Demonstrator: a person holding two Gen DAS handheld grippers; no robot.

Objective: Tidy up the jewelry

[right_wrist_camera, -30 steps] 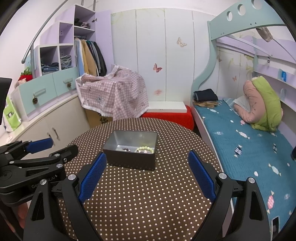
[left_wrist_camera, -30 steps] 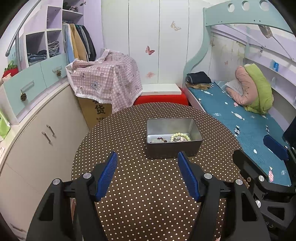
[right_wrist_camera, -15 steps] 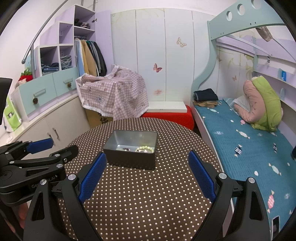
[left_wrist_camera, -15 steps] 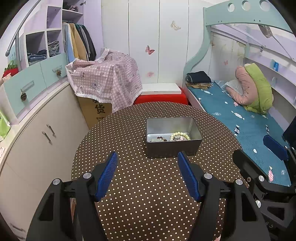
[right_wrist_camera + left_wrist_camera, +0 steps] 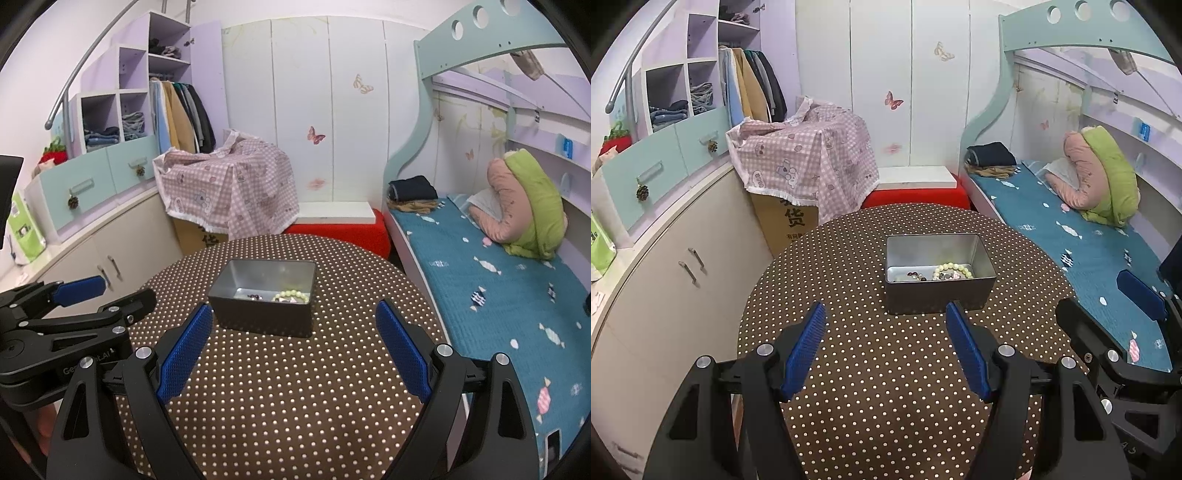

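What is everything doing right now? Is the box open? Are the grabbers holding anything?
Metal box: open, no lid, upright on the dotted table.
Pale bead bracelet: lying inside the box.
Left gripper: open, empty.
Right gripper: open, empty.

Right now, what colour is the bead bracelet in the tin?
Pale yellow-green bead bracelet; clearest in left wrist view.

I am seeing an open grey metal tin sitting mid-table; inside it, near the front wall, a pale bead bracelet is lying right of small dark jewelry.
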